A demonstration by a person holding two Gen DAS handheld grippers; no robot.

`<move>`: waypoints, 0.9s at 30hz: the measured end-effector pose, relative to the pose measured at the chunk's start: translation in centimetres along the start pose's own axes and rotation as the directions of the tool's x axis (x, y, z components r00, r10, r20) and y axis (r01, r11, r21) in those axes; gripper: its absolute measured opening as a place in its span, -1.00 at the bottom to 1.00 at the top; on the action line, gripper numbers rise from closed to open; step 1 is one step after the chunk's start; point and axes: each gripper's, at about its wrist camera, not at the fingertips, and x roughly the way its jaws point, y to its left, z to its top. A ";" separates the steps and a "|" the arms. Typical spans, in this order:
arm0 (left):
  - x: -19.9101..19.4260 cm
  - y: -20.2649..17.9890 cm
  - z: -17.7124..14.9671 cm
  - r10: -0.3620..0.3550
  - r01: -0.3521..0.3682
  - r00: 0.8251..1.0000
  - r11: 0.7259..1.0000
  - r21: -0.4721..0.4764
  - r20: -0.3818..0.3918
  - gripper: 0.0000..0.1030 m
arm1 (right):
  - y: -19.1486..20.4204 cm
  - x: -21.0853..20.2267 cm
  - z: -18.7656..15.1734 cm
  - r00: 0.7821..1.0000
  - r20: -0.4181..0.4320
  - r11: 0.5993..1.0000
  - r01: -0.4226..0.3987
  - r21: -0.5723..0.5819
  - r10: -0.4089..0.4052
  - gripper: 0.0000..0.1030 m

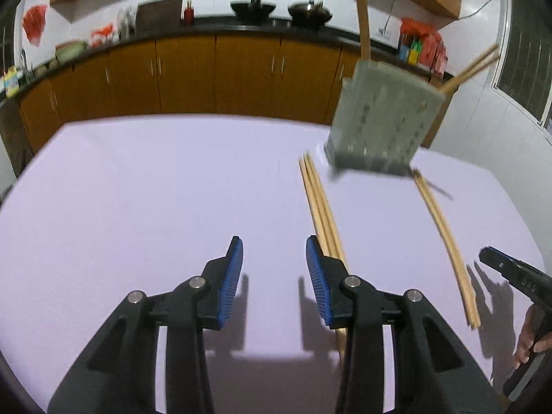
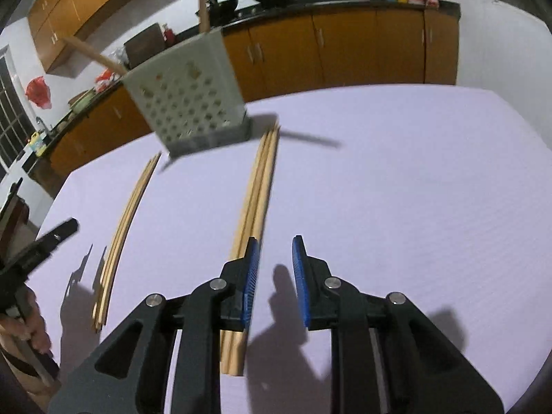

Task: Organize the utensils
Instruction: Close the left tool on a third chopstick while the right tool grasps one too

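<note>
Left wrist view showed left tongs (image 1: 274, 253) spread, empty, beside chopsticks (image 1: 319, 203) on the worktop (image 1: 138, 189); right tongs (image 2: 275, 253) likewise spread near a holder (image 2: 186, 103).

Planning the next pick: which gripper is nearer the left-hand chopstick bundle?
Left. The left gripper has the left chopstick bundle under its right finger; the right gripper sits farther right, beside the other bundle.

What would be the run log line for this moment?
left tool: open, empty | right tool: open, empty | chopsticks: on table | holder: partly filled
</note>
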 end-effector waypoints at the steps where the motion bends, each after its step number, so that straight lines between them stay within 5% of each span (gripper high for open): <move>1: 0.2 0.1 -0.4 -0.010 0.010 1.000 1.000 -0.007 -0.012 -0.26 | 0.2 0.3 -0.1 1.000 -0.010 1.000 -0.005 -0.008 0.004 -0.62; 8: 1.3 -1.0 -1.4 -0.042 0.041 0.998 0.999 -0.006 -0.051 -0.35 | 1.3 1.5 -0.9 0.998 -0.063 0.999 -0.002 -0.033 0.000 -0.77; 13: 1.6 -1.9 -1.6 -0.058 0.059 0.996 0.998 0.008 -0.074 -0.46 | 0.5 1.3 -0.5 0.994 -0.043 0.994 0.102 -0.044 -0.103 -0.85; 18: 1.8 -2.8 -1.8 -0.069 0.071 0.994 0.997 0.027 -0.090 -0.54 | -0.5 1.2 -0.5 0.993 -0.039 0.994 0.107 -0.029 -0.108 -0.85; 27: 2.6 -4.5 -2.1 -0.014 0.024 0.995 0.994 0.103 -0.098 -0.65 | -0.4 1.1 -0.8 0.990 -0.026 0.989 0.133 -0.067 -0.135 -0.85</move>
